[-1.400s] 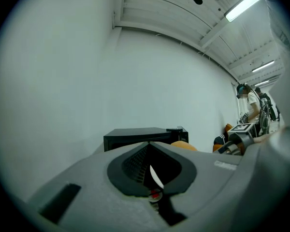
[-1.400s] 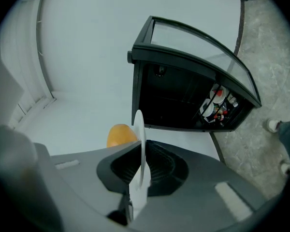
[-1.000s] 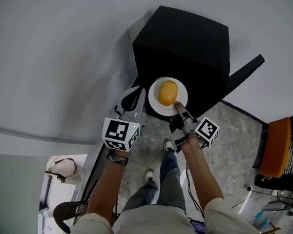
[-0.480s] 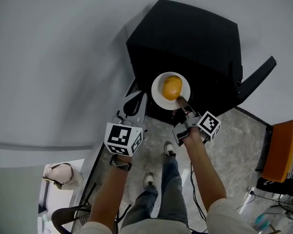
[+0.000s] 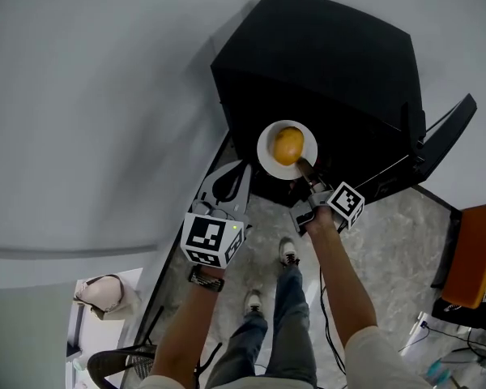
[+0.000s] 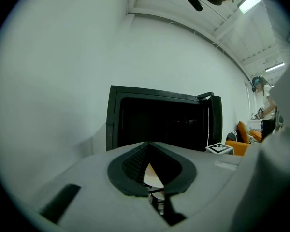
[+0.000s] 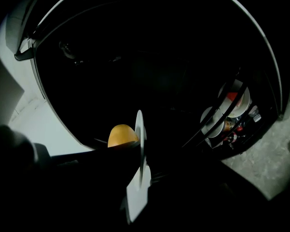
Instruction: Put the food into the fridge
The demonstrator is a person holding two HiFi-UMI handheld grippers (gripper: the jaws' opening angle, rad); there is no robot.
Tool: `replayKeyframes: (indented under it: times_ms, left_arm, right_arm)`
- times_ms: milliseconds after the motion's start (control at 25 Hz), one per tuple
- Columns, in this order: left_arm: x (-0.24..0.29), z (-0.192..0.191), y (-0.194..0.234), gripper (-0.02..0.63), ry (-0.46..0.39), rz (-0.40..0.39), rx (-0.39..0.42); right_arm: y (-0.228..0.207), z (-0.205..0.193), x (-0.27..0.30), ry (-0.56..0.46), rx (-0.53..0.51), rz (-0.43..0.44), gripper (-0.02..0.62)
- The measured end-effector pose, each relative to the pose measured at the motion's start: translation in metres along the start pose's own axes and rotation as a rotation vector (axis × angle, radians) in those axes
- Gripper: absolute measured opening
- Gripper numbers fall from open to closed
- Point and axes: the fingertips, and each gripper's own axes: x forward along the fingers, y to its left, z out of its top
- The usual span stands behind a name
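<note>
A white plate [image 5: 287, 150] carries a round orange-yellow piece of food [image 5: 288, 145]. My right gripper [image 5: 304, 168] is shut on the plate's near rim and holds it level in front of the black fridge [image 5: 324, 63], whose door [image 5: 441, 132] stands open to the right. In the right gripper view the plate [image 7: 140, 144] shows edge-on with the food [image 7: 122, 136] on it, against the dark inside of the fridge. My left gripper [image 5: 233, 173] hangs left of the plate, its grey jaws together with nothing between them. It faces the fridge [image 6: 164, 124].
The fridge door's shelf [image 7: 232, 110] holds bottles and containers. An orange chair [image 5: 474, 254] stands at the right. A bag [image 5: 105, 294] lies at the lower left. The person's feet [image 5: 290, 252] stand on the marbled floor [image 5: 381, 241]. A white wall runs along the left.
Both grippers have sunk lower and come closer to the fridge front. The plate with the food stayed in the right gripper.
</note>
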Motion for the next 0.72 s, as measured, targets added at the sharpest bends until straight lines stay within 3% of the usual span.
replayKeyframes:
  times_ms: [400,720]
  left_arm:
    - [0.037,-0.030,0.016,-0.003,0.017,-0.024,-0.010]
    - [0.070,-0.053,0.021,-0.003,0.038,-0.074,0.038]
  right_arm:
    - [-0.054,-0.004,0.019,0.008,0.002,-0.036,0.025]
    - [-0.076,-0.004,0.039,0.008,0.013,-0.055,0.028]
